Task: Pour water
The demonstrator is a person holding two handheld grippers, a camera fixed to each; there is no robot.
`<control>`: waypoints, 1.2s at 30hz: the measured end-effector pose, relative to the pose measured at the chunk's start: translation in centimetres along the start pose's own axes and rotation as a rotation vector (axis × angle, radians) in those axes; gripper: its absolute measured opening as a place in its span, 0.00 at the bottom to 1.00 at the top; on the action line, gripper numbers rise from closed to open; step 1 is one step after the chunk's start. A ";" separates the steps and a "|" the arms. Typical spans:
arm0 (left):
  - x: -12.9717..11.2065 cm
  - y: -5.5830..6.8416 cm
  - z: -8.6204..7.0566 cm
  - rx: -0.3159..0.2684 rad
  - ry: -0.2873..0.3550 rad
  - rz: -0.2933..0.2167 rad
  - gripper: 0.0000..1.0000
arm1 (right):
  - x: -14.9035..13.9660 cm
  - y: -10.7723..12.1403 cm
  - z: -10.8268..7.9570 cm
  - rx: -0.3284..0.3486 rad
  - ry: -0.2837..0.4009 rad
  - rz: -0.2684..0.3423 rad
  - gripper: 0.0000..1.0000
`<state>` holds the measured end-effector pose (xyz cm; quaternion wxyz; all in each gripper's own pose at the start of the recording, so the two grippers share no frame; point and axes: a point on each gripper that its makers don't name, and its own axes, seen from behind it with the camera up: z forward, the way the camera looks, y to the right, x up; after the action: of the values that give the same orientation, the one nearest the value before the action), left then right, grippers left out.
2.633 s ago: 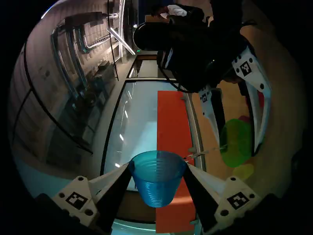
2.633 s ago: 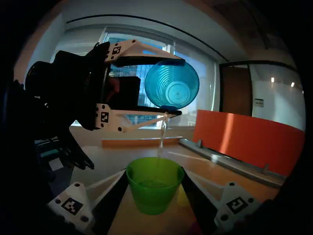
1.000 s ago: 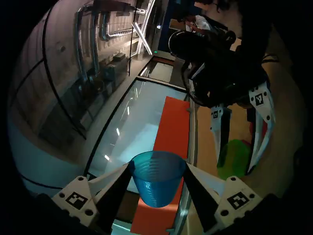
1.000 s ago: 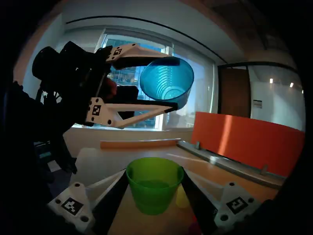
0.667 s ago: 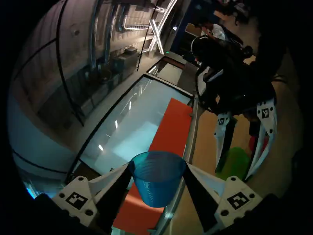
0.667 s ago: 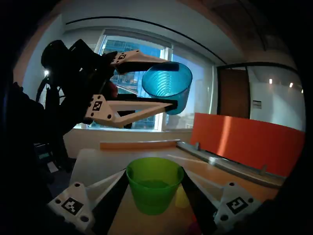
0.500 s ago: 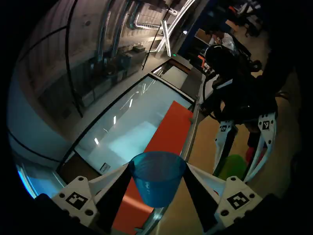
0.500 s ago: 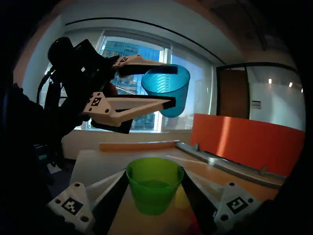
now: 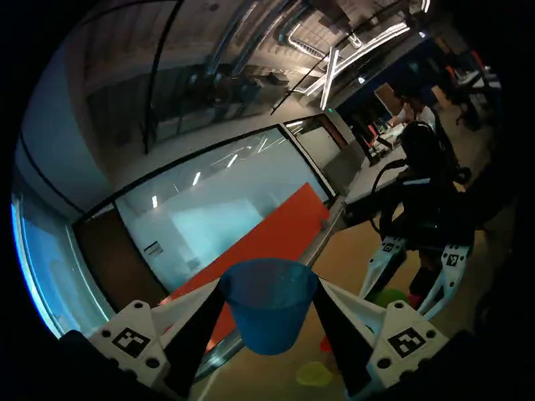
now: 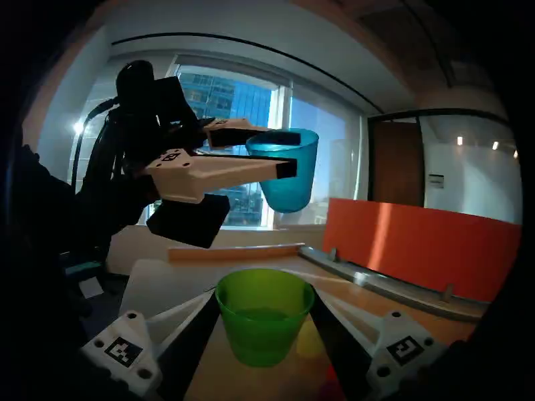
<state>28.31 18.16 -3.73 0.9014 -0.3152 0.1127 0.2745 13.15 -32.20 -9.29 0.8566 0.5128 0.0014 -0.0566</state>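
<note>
Above the table, the left gripper is clamping the blue cup by its sides, axis upright, mouth up. It is hanging higher than and beyond the green cup, which the right gripper is pinching low, some water inside.

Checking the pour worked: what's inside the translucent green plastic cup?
The translucent green plastic cup in the right gripper holds water, well below its rim. Its inner bottom cannot be made out beneath that.
</note>
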 end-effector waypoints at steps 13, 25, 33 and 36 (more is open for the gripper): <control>-0.8 -1.4 -0.4 -0.027 0.007 -0.344 0.88 | 0.5 -0.4 -0.2 0.000 0.005 -0.009 0.91; -0.9 -2.1 -0.3 -0.047 0.022 -0.500 0.88 | 0.6 -0.6 -0.1 0.000 0.002 -0.012 0.91; -1.9 -1.8 -0.6 -0.049 0.002 -0.491 0.88 | 0.4 -0.4 -0.1 -0.006 -0.005 -0.006 0.91; -2.6 -1.6 -0.7 -0.051 -0.013 -0.488 0.88 | 0.4 -0.2 -0.3 -0.012 -0.007 -0.004 0.91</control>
<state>27.03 15.54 -2.45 0.9335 -0.3539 0.0206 0.0534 13.57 -32.05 -9.64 0.8596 0.5074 -0.0002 -0.0602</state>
